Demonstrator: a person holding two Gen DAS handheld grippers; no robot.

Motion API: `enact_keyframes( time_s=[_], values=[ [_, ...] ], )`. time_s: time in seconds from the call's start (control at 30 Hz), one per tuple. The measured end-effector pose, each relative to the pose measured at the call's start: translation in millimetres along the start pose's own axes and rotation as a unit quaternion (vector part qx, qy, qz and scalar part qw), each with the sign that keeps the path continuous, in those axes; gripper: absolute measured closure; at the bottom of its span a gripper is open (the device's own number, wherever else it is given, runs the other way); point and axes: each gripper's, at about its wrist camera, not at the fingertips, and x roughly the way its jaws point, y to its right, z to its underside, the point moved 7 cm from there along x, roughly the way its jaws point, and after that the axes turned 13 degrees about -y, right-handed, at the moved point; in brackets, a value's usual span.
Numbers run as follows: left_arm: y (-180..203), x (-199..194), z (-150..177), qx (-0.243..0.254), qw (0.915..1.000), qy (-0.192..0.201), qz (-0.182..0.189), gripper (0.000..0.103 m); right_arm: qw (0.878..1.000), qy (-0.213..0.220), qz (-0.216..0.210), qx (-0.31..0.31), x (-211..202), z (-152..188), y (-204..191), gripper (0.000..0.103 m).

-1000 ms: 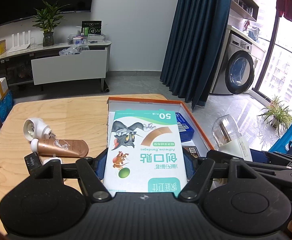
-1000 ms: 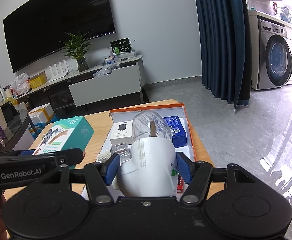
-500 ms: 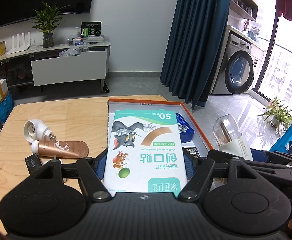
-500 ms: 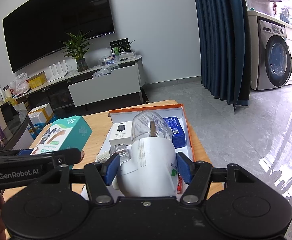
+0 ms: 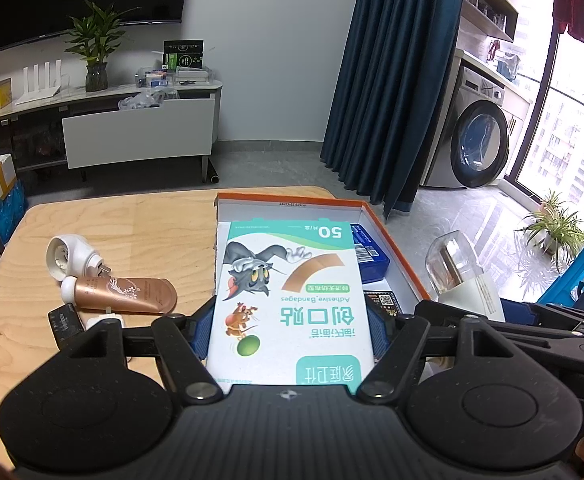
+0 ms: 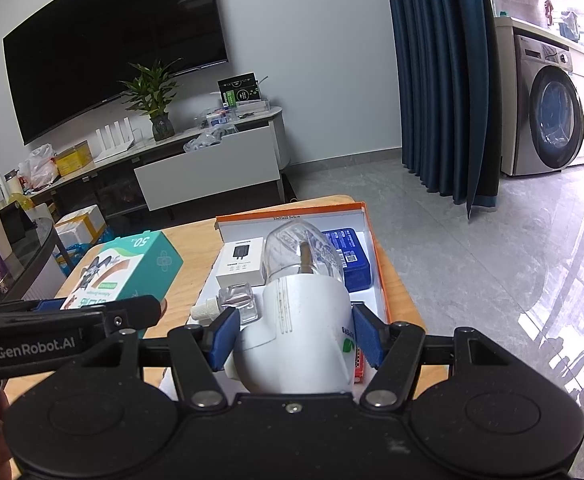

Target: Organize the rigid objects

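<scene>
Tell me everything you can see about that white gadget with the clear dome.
The white gadget has a smooth, plastic-looking white body with a clear domed bottle at its far end and a brownish stick inside. The right gripper holds it by the sides between blue pads, dome pointing away, above the orange-rimmed tray.

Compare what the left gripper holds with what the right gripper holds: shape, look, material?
Shape: the bandage box is a flat rectangular carton; the white plug-in device is rounded, with a clear dome at its far end.
Look: the box is printed with cartoon figures and teal bands; the device is plain white.
Material: cardboard against what looks like hard plastic.
Shared: each is clamped between its gripper's blue pads, left gripper, right gripper, above the orange-rimmed tray.
</scene>
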Motion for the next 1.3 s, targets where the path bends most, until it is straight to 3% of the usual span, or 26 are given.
enact_keyframes(
  time_s=[1.3],
  values=[
    [-4.0,13.4,11.5,-0.007,0.9998,-0.019,0.001,0.031,1.000,-0.025,0.001,0.005,15.6,11.4,0.9,0.028]
  ],
)
